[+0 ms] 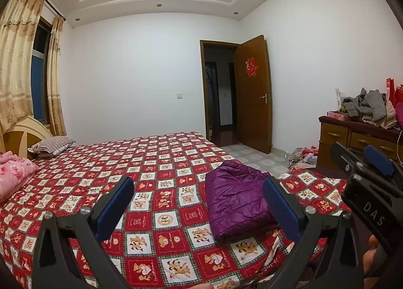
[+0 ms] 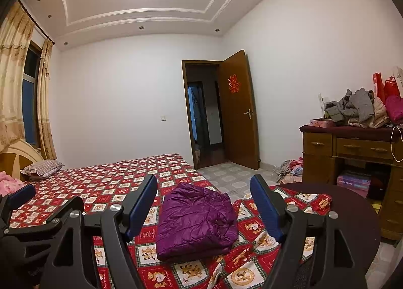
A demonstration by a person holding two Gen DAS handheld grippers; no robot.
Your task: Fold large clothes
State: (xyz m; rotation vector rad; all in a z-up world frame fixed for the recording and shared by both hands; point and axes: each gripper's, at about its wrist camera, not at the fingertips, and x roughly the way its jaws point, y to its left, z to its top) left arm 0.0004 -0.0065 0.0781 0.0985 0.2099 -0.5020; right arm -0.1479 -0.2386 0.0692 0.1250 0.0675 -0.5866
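A purple puffer jacket (image 1: pixel 236 201) lies folded into a compact bundle on the red checked bedspread (image 1: pixel 151 163), near the bed's foot corner. It also shows in the right wrist view (image 2: pixel 196 221). My left gripper (image 1: pixel 199 206) is open and empty, held above the bed, with the jacket by its right finger. My right gripper (image 2: pixel 204 211) is open and empty, raised with the jacket framed between its fingers. The right gripper also shows at the right edge of the left wrist view (image 1: pixel 365 170).
A striped pillow (image 1: pixel 51 145) and pink quilt (image 1: pixel 12 178) lie at the headboard end. A wooden dresser (image 2: pixel 352 163) piled with clothes (image 2: pixel 357 110) stands at right, with clothes on the floor (image 2: pixel 289 168) beside it. The door (image 2: pixel 236 112) stands open.
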